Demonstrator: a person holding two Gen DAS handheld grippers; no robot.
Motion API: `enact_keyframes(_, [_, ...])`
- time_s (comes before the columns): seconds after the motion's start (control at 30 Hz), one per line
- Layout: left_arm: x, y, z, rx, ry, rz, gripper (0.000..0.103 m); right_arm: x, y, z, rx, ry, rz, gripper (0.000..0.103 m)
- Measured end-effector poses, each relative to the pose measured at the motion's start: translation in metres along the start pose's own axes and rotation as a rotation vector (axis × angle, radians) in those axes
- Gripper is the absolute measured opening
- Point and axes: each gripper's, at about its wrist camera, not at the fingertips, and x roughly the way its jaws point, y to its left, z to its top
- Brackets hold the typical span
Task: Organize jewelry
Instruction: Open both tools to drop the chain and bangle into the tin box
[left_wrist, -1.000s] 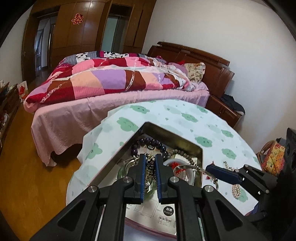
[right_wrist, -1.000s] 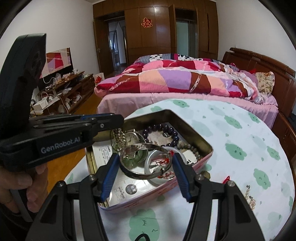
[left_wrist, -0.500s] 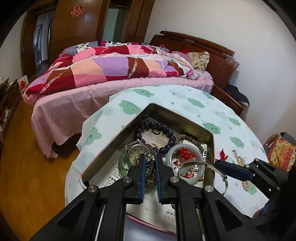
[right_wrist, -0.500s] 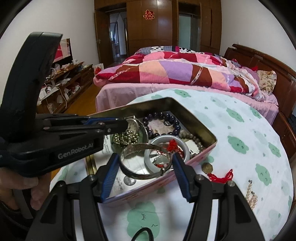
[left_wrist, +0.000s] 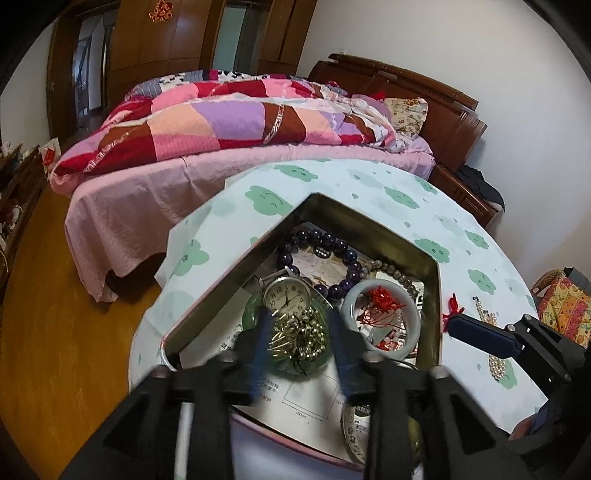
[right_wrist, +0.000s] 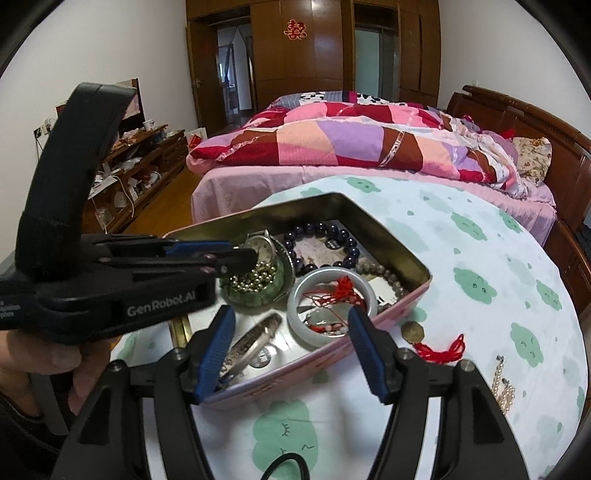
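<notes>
Where both tongs (left_wrist: 301, 345) gape: bangle-filled tin (right_wrist: 373, 221).

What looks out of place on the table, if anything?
Three pieces lie outside the tin box, loose on the tablecloth: a brown pendant with red cord beside the box wall, and a pearl strand farther right. The other jewelry visible is inside.

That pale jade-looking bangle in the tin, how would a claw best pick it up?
Grip the pale bangle across its near wall, one finger inside the ring and one outside, coming down from above. It lies flat in the tin, so its sides are hard to reach, and the rounded wall is narrow enough to pinch. Red cord fills part of the hole, so choose the clearer stretch.
</notes>
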Motion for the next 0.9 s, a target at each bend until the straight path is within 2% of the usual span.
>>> enact_keyframes(0.07, [-0.0024, -0.0022, 0.0002, 0.008, -0.009, 0.002, 0.052, -0.0001, 0.0003, -0.0003, -0.001, -0.001, -0.002, 0.069])
enact_keyframes(0.1, [-0.0029, -0.0017, 0.0002, 0.007, -0.012, 0.004, 0.054, 0.0, 0.0001, -0.0005, 0.0, 0.0, -0.001, 0.069])
enact_keyframes(0.5, [-0.0037, 0.0024, 0.0026, -0.009, -0.017, 0.027, 0.056, -0.0032, -0.0004, -0.002, 0.0, -0.006, -0.006, 0.073])
enact_keyframes(0.6, [-0.0036, 0.0015, 0.0025, -0.006, -0.019, 0.037, 0.062, -0.0036, -0.0014, -0.0028, 0.002, -0.008, -0.008, 0.075])
enact_keyframes(0.67, [-0.0035, 0.0024, 0.0022, -0.013, -0.019, 0.052, 0.071, -0.0038, -0.0018, -0.0033, 0.005, -0.008, -0.008, 0.075])
enact_keyframes(0.9, [-0.0044, 0.0053, 0.0026, -0.03, -0.021, 0.042, 0.071, -0.0065, -0.0037, -0.0035, 0.007, -0.015, -0.016, 0.077])
